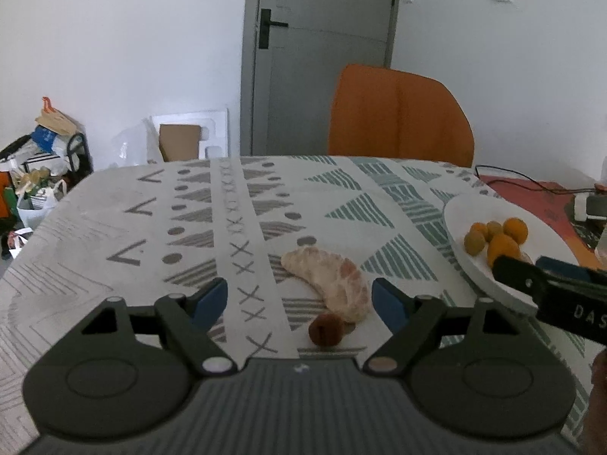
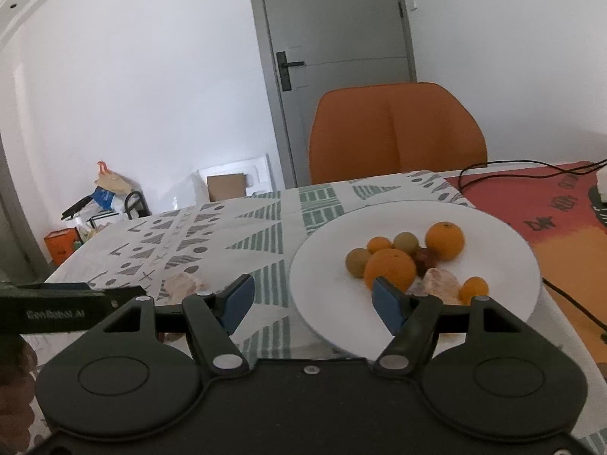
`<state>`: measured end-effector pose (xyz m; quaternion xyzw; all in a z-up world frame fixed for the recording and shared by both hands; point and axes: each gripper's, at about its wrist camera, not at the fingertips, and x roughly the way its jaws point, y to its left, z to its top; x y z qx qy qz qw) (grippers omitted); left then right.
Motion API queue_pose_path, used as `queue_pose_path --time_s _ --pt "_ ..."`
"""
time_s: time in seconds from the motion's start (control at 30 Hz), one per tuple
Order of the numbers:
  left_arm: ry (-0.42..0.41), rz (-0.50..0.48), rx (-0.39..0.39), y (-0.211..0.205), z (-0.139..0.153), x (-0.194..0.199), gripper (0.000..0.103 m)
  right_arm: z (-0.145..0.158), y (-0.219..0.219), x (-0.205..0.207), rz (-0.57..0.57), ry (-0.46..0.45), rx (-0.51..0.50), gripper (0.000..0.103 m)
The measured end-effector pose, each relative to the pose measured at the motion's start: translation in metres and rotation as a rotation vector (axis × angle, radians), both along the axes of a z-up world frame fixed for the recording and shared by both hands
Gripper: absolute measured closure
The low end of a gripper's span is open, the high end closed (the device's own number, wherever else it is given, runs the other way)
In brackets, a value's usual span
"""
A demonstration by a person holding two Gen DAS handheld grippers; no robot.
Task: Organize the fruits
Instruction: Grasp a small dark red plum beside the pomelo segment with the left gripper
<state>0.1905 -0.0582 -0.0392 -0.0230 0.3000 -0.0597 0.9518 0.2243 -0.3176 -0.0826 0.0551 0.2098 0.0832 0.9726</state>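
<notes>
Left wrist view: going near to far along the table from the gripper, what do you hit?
Small reddish-brown round fruit → peeled pinkish citrus segment, curved and lying flat on the patterned white tablecloth → orange upholstered chair at the far edge → grey door.

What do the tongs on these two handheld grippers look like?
Both match. The left tongs and right tongs have black linkage arms, silver pivot pins, blue pads and round black discs on a ribbed dark body. White lettering marks each one's side. No cables or sleeves show.
</notes>
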Motion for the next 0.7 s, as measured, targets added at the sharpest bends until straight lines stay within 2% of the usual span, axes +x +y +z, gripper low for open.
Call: queue_pose_path --time_s 0.33,0.53,0.63,0.7 --pt "0.044 -0.039 -0.027 0.0 -0.015 0.008 0.039 -0.001 0.018 0.005 0.027 0.005 -0.034 0.034" --pt "0.074 -0.06 -0.046 0.0 -0.029 0.012 0.06 -0.002 0.028 0.009 0.049 0.011 -0.053 0.034" --pt "0.073 -0.06 -0.052 0.002 -0.032 0.012 0.08 -0.003 0.035 0.011 0.062 0.014 -0.064 0.035" --pt "0.08 -0.059 -0.094 0.009 -0.031 0.012 0.081 -0.003 0.04 0.013 0.072 0.017 -0.072 0.035"
